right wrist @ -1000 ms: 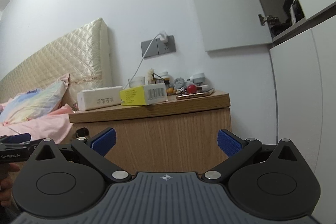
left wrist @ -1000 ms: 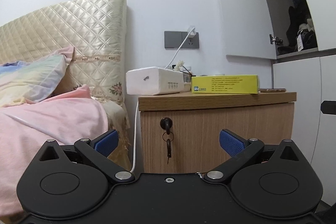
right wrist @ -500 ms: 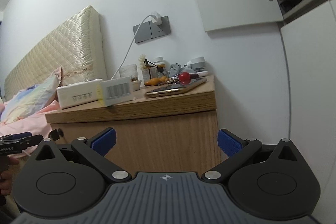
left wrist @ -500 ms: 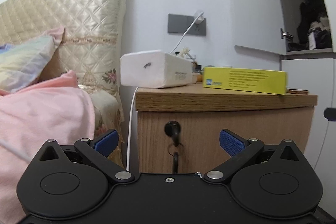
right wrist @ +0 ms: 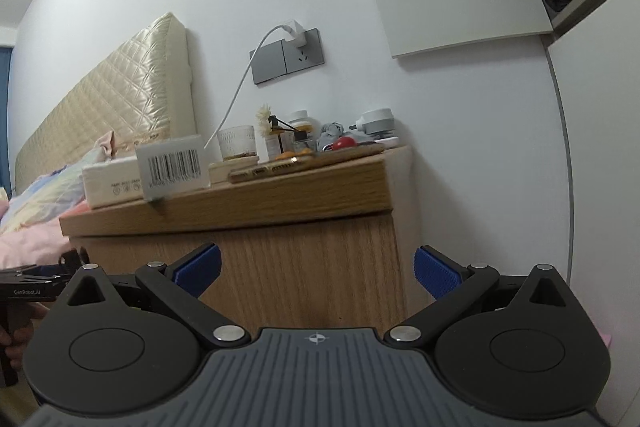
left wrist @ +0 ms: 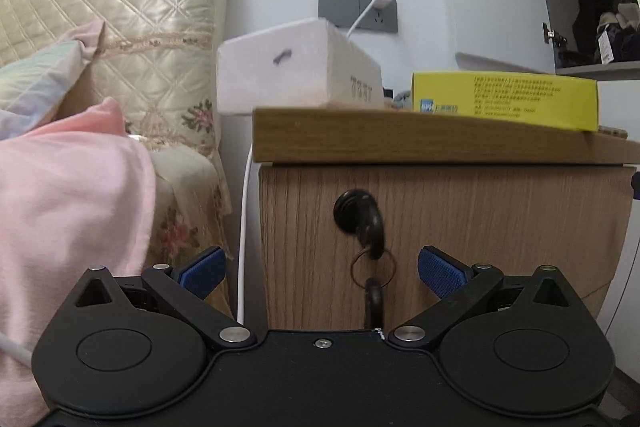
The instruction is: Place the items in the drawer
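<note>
A wooden nightstand has its drawer front shut, with a black key in the lock and a second key hanging below on a ring. My left gripper is open and empty, close to the drawer front, with the key between its fingers' line. On top lie a yellow box and a white tissue pack. My right gripper is open and empty before the nightstand's right part. The box's barcode end, a gold phone and small jars and bottles show on top.
A bed with a pink blanket and quilted headboard stands left of the nightstand. A white cable hangs from a wall socket down its left side. A white wardrobe stands at the right.
Both grippers have moved closer to the nightstand. The left one now faces the key at close range; the right one has swung toward the right end. Both stay open.
</note>
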A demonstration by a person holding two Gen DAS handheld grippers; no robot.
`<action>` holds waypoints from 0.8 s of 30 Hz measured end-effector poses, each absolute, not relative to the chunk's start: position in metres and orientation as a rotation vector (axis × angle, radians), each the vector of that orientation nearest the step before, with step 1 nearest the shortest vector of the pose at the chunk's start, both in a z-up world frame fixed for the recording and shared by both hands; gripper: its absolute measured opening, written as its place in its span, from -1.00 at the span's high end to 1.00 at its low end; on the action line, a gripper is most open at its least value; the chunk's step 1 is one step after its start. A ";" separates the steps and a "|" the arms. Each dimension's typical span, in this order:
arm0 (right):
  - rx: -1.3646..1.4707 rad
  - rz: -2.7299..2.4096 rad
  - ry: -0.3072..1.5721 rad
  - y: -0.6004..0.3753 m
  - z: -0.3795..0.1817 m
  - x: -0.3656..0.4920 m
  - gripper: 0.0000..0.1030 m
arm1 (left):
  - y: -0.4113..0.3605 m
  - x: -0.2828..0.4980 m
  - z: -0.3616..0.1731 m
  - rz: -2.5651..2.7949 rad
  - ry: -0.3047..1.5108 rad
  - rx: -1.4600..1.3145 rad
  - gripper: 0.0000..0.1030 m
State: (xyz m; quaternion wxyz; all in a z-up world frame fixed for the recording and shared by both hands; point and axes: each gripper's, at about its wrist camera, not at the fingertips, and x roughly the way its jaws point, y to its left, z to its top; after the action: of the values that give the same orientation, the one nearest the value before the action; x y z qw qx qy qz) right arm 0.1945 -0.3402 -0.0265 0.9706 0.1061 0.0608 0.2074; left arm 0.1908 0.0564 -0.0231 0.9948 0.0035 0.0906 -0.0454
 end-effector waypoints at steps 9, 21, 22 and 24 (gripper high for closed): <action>0.149 0.436 0.100 -0.335 -0.033 0.207 -1.00 | 0.059 0.201 -0.031 -0.135 0.211 0.015 -1.00; 0.208 0.463 0.114 -0.331 -0.043 0.223 -1.00 | 0.061 0.210 -0.041 -0.214 0.204 0.028 -1.00; 0.211 0.466 0.110 -0.331 -0.043 0.224 -1.00 | 0.061 0.211 -0.041 -0.220 0.203 0.029 -1.00; 0.208 0.467 0.106 -0.331 -0.044 0.224 -1.00 | 0.063 0.213 -0.041 -0.232 0.201 0.025 -1.00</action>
State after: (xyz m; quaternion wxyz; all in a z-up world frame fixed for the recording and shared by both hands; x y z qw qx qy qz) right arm 0.2238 -0.3308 -0.0436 0.9661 0.1031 0.0526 0.2308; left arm 0.2134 0.0631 -0.0411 0.9882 0.0123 0.1003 -0.1154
